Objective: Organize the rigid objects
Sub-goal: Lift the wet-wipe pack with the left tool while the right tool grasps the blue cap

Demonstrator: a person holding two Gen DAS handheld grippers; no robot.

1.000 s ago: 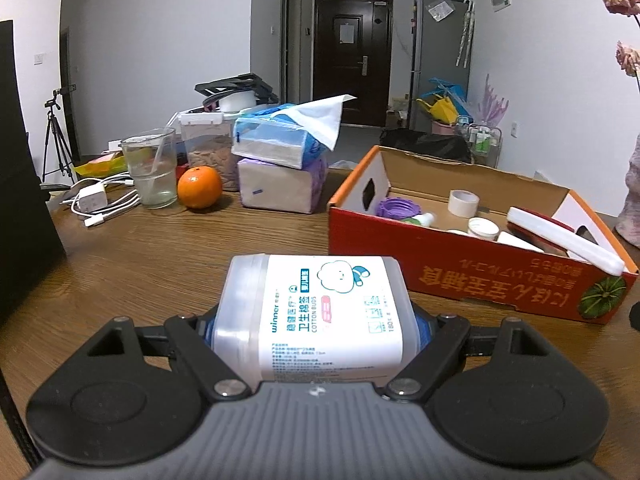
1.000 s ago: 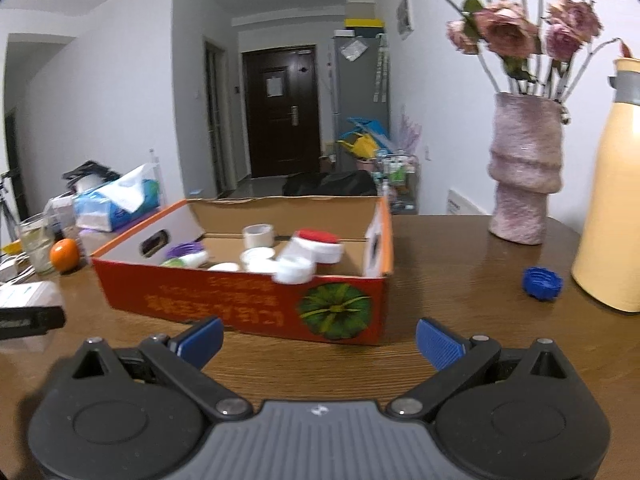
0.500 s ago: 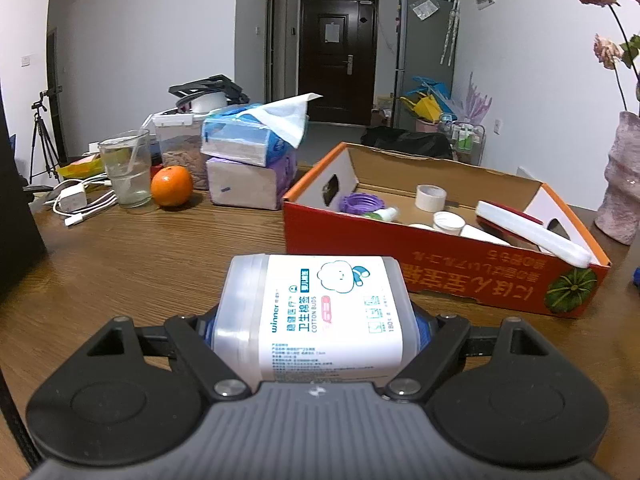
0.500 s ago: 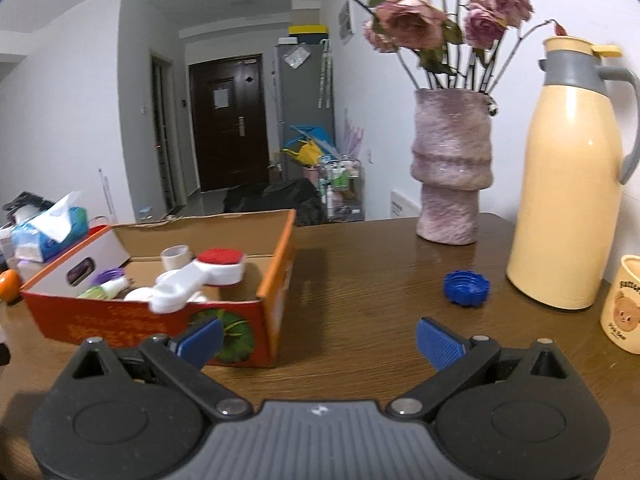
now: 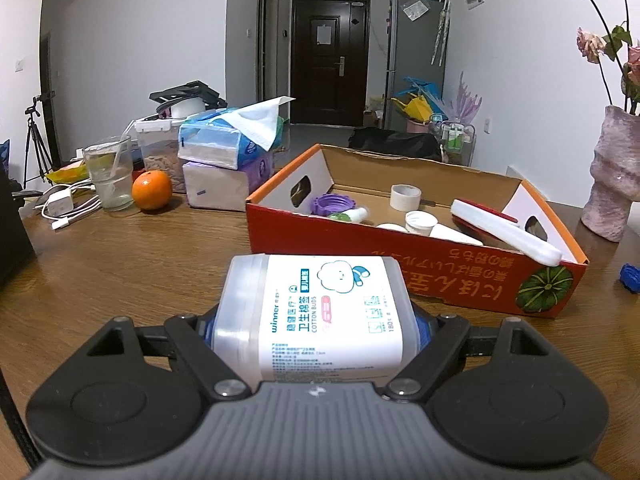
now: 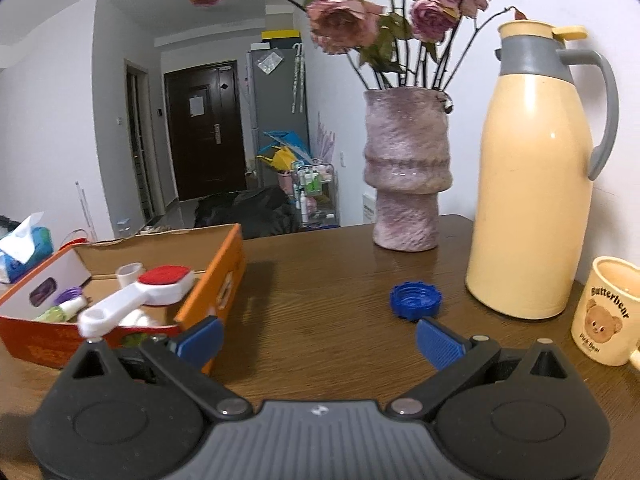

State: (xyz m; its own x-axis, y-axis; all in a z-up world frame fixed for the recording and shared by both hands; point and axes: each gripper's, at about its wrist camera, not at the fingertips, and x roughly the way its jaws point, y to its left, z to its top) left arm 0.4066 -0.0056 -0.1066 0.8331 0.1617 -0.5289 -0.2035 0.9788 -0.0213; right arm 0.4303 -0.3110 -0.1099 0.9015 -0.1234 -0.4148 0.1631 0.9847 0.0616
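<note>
Between left jaws: cotton bud box (image 5: pixel 316 316), clamped; right jaws spread, empty.

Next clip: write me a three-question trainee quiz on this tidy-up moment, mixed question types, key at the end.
1. True or false: the left gripper is shut on the cotton bud tub.
2. What lies on the table just ahead of the open right gripper? A) an orange B) the blue cap C) a roll of tape
3. Fill in: the lint brush lies in the ___, its handle sticking out over the rim.

Key: 1 true. 2 B. 3 cardboard box.
</note>
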